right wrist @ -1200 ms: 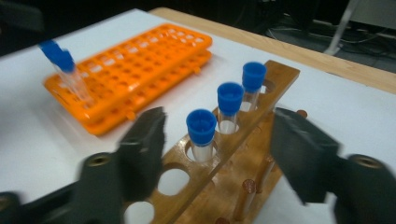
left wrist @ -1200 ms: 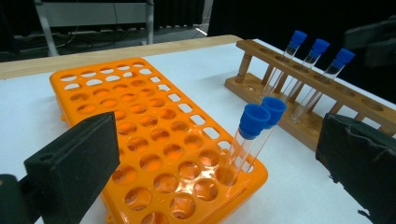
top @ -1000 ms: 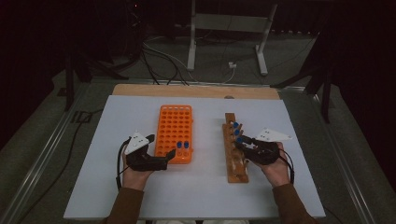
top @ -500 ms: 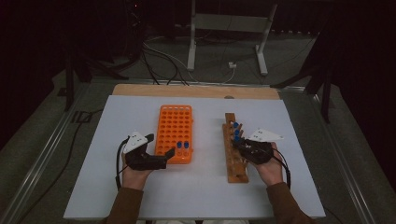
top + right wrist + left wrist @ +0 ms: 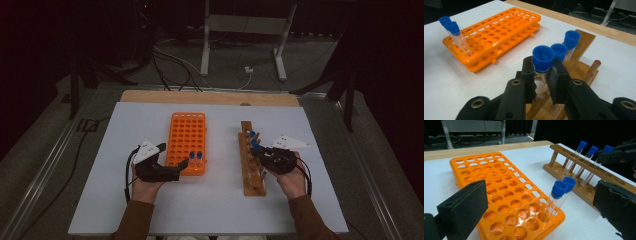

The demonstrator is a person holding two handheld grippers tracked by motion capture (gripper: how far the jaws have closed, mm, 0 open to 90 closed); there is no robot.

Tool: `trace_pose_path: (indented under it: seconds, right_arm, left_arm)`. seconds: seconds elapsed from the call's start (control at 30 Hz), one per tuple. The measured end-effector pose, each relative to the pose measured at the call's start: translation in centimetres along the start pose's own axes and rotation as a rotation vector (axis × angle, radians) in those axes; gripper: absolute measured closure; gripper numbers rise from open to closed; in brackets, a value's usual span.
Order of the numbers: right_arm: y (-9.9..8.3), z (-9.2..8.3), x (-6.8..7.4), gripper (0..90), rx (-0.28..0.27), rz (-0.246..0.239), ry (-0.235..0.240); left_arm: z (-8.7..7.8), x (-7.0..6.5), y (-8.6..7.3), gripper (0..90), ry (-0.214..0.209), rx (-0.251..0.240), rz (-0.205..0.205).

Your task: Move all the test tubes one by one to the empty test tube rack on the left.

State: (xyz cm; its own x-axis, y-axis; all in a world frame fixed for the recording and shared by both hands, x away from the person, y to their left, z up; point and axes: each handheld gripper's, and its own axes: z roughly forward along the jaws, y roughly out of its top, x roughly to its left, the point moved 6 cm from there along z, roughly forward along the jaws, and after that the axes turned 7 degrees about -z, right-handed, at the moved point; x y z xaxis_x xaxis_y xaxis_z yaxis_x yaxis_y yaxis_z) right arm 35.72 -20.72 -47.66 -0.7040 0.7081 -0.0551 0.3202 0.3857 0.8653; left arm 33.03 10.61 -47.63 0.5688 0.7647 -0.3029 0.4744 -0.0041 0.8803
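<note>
My right gripper [image 5: 543, 75] is shut on a clear tube with a blue cap [image 5: 543, 58] that stands in the wooden rack [image 5: 252, 187]. Two more blue-capped tubes [image 5: 572, 38] stand just beyond it in the same rack. My left gripper [image 5: 174, 155] is open at the near right corner of the orange rack [image 5: 187, 135], with nothing between its jaws. Two blue-capped tubes [image 5: 560, 192] lean in that corner of the orange rack [image 5: 486, 177], ahead of the left gripper [image 5: 541, 197].
Both racks lie on a white table top [image 5: 125, 210] with a wooden strip [image 5: 200, 97] along its far edge. Beyond the table are cables and a metal stand [image 5: 240, 30] on the floor.
The right gripper's jaws have drawn in on the tube in the wooden rack. Both hands have kept their places.
</note>
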Motion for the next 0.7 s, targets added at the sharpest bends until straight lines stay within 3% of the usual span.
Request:
trace_pose_path:
  seconds: [0.5,0.7]
  right_arm:
    - [2.8,-1.4,-0.1,77.3,0.023,-0.008,0.02]
    - [3.8,-2.1,-0.3,77.3,0.03,-0.002,0.017]
  left_arm:
    - [1.1,-2.2,1.8,0.8,-0.023,0.003,0.079]
    - [1.6,-2.9,2.3,0.8,-0.032,-0.009,0.078]
